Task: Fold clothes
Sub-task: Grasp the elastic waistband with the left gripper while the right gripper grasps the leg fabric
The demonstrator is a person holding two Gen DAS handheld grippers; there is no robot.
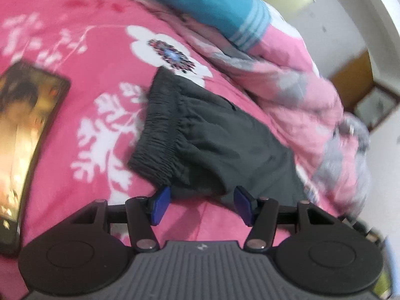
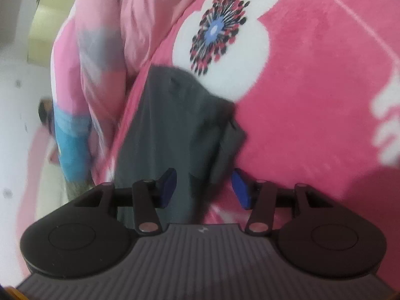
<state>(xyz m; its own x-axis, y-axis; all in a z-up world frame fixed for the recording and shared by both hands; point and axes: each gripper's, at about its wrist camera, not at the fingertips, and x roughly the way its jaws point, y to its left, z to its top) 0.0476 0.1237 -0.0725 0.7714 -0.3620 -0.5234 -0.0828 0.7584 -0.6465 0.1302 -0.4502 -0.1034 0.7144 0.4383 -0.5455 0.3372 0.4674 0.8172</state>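
Left black gripper with blue pads (image 1: 201,206): standing spread wide, gripping nothing, tips just short of the garment's near edge.
Right black gripper with blue pads (image 2: 203,188): gaping too, straddling a dark fold without pinching it.
Dark grey shorts with gathered elastic waistband (image 1: 207,135): lying on the pink fleece blanket with white flowers (image 1: 82,50), waistband facing left, long axis running rightward toward the bunched pink and grey quilt (image 1: 300,92).
Hard to make out: far hem disappearing under gripper body; edges blurring; dark-framed phone with lit screen (image 1: 22,135) being cut off at left.
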